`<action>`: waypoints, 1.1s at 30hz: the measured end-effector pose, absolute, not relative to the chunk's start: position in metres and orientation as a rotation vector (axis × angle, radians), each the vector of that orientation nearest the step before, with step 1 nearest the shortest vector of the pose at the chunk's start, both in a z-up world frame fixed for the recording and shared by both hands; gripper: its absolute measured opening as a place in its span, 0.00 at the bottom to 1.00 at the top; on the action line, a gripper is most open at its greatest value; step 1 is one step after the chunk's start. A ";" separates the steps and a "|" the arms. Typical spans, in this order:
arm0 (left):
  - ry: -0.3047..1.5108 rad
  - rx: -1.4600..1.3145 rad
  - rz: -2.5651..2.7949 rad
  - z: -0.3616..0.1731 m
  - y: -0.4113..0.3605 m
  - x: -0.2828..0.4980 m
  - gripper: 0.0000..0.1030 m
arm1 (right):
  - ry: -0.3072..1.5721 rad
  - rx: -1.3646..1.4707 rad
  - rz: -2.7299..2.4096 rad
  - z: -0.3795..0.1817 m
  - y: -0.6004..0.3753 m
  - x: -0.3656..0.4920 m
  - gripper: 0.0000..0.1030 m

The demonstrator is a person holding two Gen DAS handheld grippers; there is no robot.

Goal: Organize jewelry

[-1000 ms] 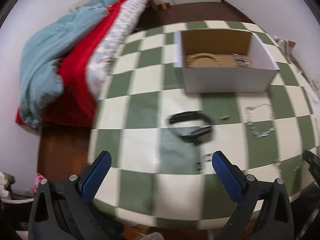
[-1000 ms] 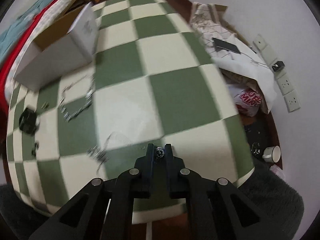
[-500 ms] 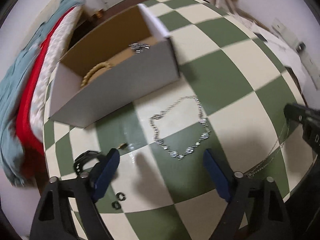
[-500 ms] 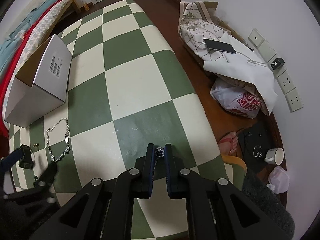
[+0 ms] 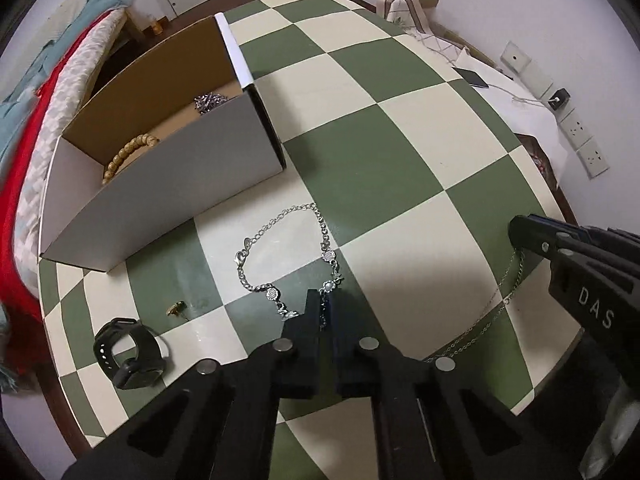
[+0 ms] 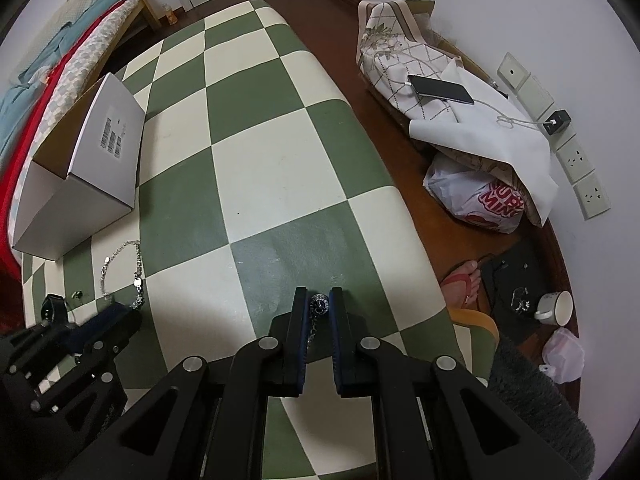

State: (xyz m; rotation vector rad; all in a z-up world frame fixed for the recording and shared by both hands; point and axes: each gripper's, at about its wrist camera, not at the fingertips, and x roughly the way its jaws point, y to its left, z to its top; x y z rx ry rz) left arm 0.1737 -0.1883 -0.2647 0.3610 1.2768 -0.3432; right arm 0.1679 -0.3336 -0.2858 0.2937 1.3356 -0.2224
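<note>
A silver chain bracelet [image 5: 280, 248] lies on the checkered table in front of an open cardboard box [image 5: 168, 168]. My left gripper [image 5: 323, 304] is shut on the bracelet's near end; it also shows in the right wrist view [image 6: 120, 316]. The box holds a wooden bead bracelet [image 5: 128, 152] and a silver piece [image 5: 210, 102]. My right gripper [image 6: 319, 304] is shut on a thin silver necklace with a round pendant [image 6: 319, 303]; its chain [image 5: 492, 304] hangs down to the table at the right.
A black smartwatch [image 5: 128, 352] and a small gold earring [image 5: 175, 308] lie at the table's left front. A bed with red and blue covers [image 5: 36, 92] is at the left. Bags, a phone [image 6: 440, 90] and a mug [image 6: 554, 308] are on the floor at the right.
My left gripper swung right from the watch to the silver bracelet and shut on its near end. My right gripper has risen with the necklace still in it.
</note>
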 end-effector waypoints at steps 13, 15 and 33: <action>1.187 0.309 -0.218 -0.230 -0.151 0.167 0.00 | 1.297 0.317 -0.195 -0.262 -0.328 0.162 0.10; 1.173 0.286 -0.210 -0.219 -0.142 0.167 0.00 | 1.284 0.320 -0.189 -0.255 -0.326 0.162 0.10; 1.059 0.024 -0.166 -0.121 -0.058 0.172 0.00 | 1.108 0.283 -0.032 -0.143 -0.278 0.170 0.10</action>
